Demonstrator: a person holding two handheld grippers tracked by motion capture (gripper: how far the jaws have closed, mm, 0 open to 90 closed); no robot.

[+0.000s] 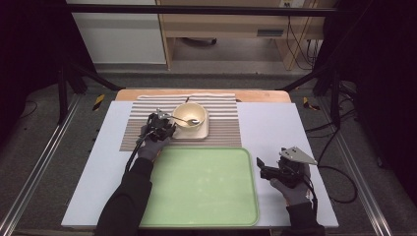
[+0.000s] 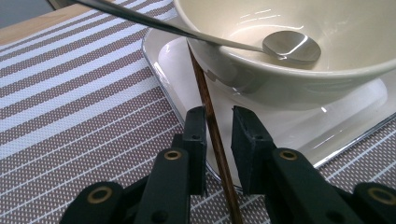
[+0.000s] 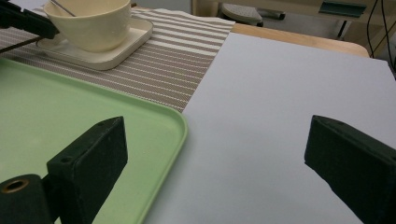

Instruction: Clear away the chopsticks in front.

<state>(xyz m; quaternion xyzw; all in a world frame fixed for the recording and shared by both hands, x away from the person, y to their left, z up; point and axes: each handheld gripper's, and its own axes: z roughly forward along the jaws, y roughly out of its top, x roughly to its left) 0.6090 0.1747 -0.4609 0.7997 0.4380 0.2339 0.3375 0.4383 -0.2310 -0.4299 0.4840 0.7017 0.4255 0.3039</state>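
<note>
Clearly, a thin brown chopstick [image 2: 215, 135] is the thing in hand. It is seen lying slantwise on the rim of the square cream plate [image 2: 345, 130], its far end running under the side of the cream bowl [image 2: 299, 79] and its near end reaching out over the striped placemat [image 2: 79, 107]. The left tongs [image 2: 218, 135] are brought down around it, with the stick standing between the two black pads. The jaws are narrowed to a small gap, yet a sliver of space is left on at least one side, so a firm pinch cannot be claimed; the stick is bracketed rather than clamped. The right tongs [image 3: 215, 158] are held wide open with nothing between them, over the pale tabletop [image 3: 289, 93] just beside the green tray [image 3: 70, 116].

As a judgement, the chopstick should be light and stiff, but narrow, smooth and round enough to roll or swivel between flat pads. It is best taken near its middle, where it is lifted off the mat by the plate's rim and the pads can be passed beneath it. A grip near one end would let it droop. Care is called for beside the bowl, since a metal spoon [image 2: 292, 46] is propped inside with its handle jutting over the rim, easily knocked.
</note>
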